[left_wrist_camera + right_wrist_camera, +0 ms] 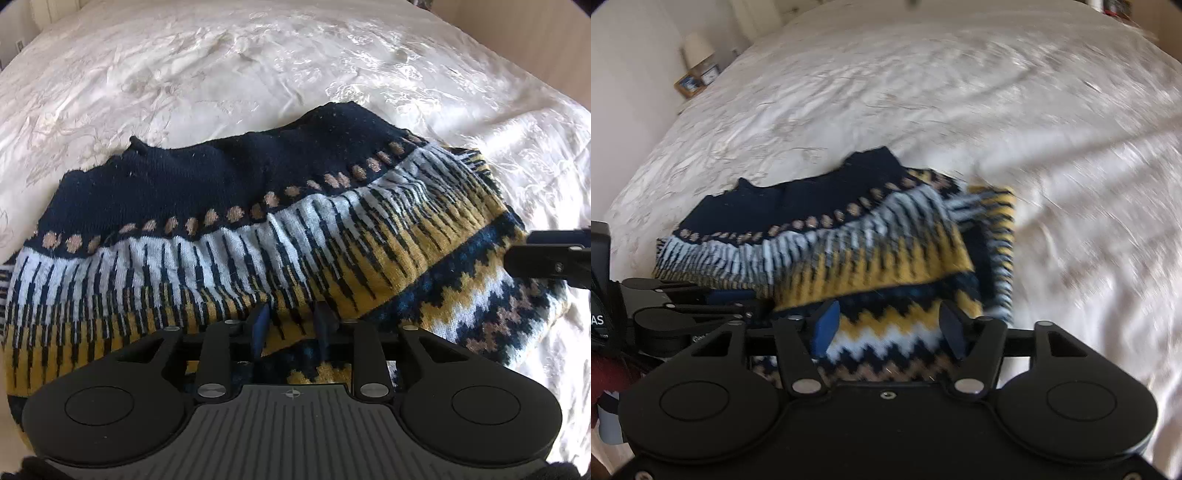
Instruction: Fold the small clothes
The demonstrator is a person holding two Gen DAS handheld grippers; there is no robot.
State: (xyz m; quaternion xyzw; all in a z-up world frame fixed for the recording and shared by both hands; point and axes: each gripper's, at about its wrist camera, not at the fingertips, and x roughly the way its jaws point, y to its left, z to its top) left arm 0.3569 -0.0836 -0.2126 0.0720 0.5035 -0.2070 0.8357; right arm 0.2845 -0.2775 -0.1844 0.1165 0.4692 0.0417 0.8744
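A patterned knit sweater (258,229) in navy, white and mustard lies partly folded on the bed (221,66), which is covered with a white embroidered bedspread. The left gripper (293,323) sits at the sweater's near edge with its blue fingers (263,325) pinched on a fold of the knit. The right gripper (886,326), blurred in its own view, holds its fingers (825,326) spread apart over the zigzag hem, gripping nothing.
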